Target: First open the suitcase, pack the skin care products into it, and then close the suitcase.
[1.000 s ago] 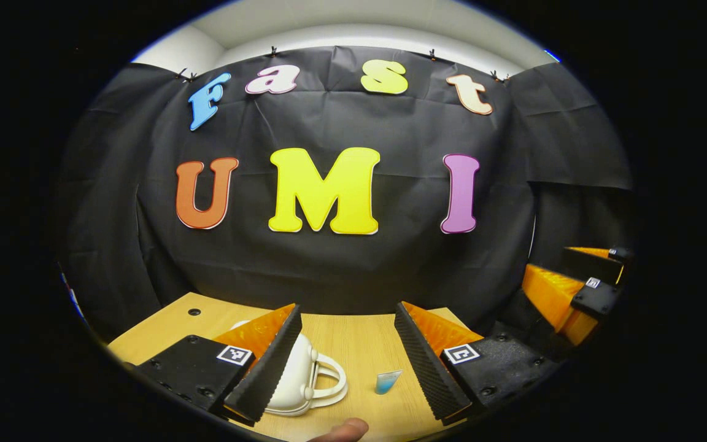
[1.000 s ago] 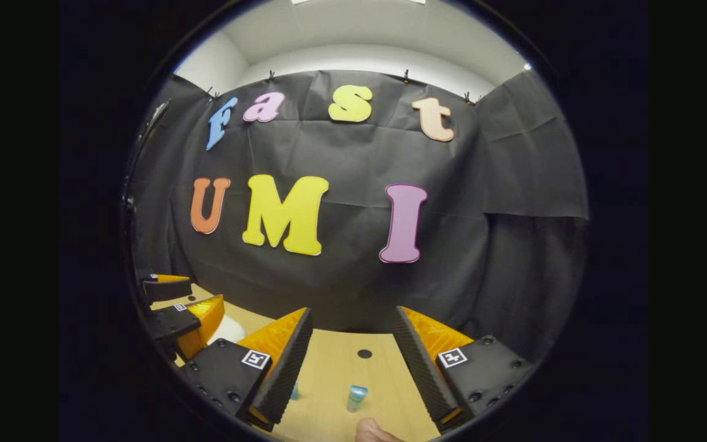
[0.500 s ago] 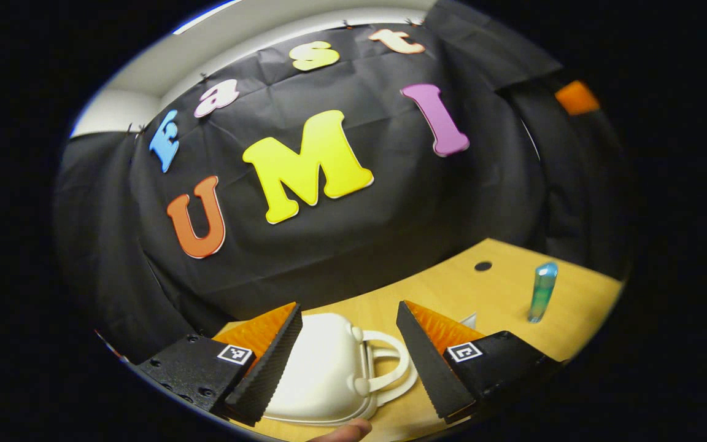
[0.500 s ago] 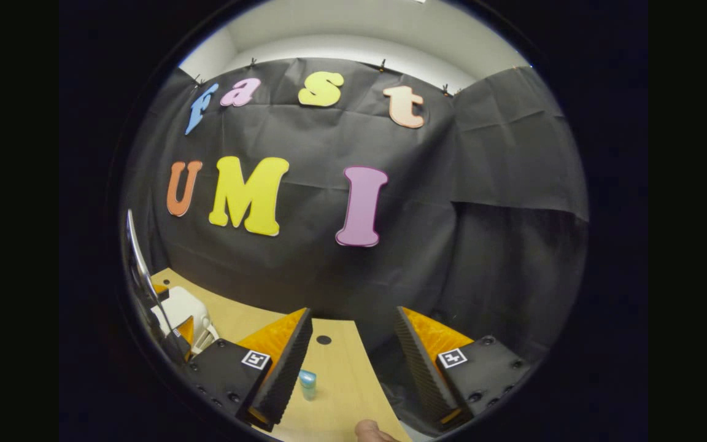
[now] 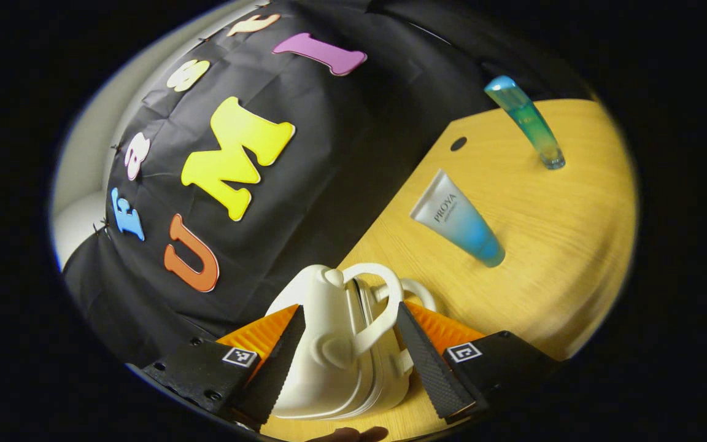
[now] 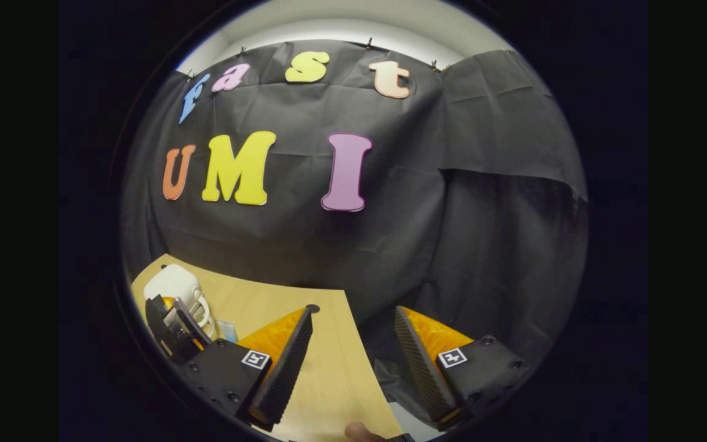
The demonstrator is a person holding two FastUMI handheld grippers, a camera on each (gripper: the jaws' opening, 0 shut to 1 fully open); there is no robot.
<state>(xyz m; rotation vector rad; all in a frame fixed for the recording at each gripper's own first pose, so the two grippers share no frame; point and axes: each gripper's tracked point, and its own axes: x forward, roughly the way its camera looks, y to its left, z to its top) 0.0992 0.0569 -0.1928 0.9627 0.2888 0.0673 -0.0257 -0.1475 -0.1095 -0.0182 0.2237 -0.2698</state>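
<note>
— Suitcase (image 5: 335, 350), white and shut, stands on the desk (image 5: 550, 245) between the spread fingers of the left tongs (image 5: 344, 362); contact unclear.
— Beyond it?
— Tube (image 5: 458, 219) lying nearby, slim bottle (image 5: 528, 123) upright farther off, bare wood around both. Right tongs (image 6: 353, 362) hang open over the desk's right edge.

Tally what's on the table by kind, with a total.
Suitcase: 1, white, closed, between the fingers of the left gripper
Squeeze tube: 1, white to blue, lying flat
Slim bottle: 1, blue-green, standing on its own
Total: 3
</note>
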